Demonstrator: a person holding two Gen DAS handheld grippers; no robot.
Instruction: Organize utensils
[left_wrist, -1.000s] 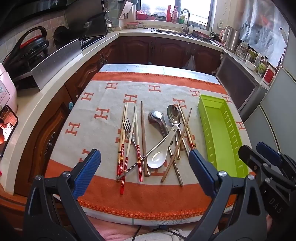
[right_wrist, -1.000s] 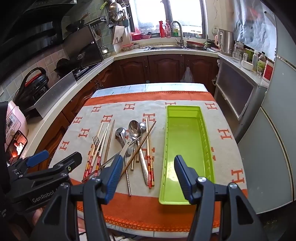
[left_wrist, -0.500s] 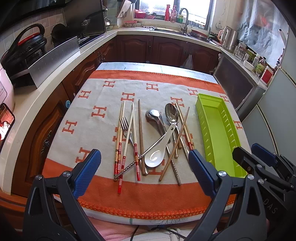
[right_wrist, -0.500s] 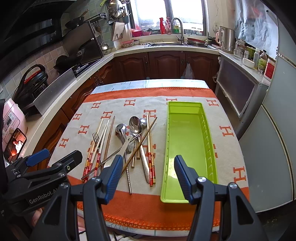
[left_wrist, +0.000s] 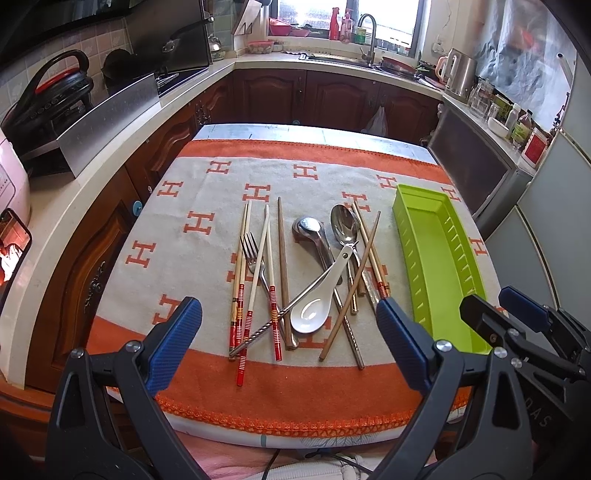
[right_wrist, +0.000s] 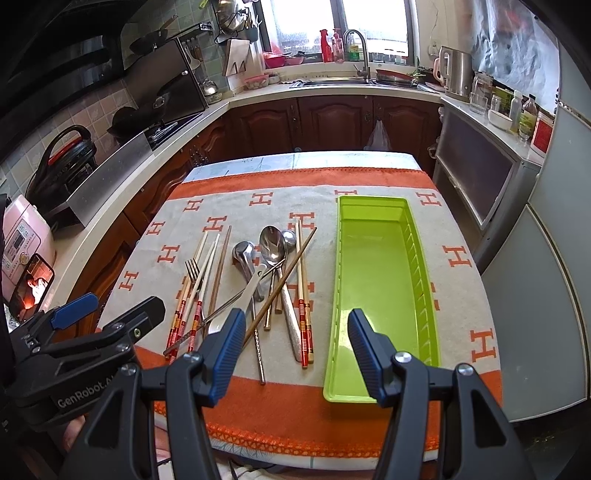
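Both tongs have moved a little closer to the counter (left_wrist: 332, 133) than a moment ago, so the things on the cloth (left_wrist: 207, 192) look a bit nearer, and nothing on it has been moved. The left tongs (left_wrist: 289, 334) are wide open and hold nothing. The right tongs (right_wrist: 296, 345) are wide open too, with nothing in them. The utensils (left_wrist: 314, 273) lie in a messy pile just ahead of the left tongs: forks, metal spoons, a white soup spoon (left_wrist: 318, 300), and chopsticks with red bands, some crossing over others. The green tray (right_wrist: 384, 288) lies straight ahead of the right tongs, just right of the pile, with nothing in it.
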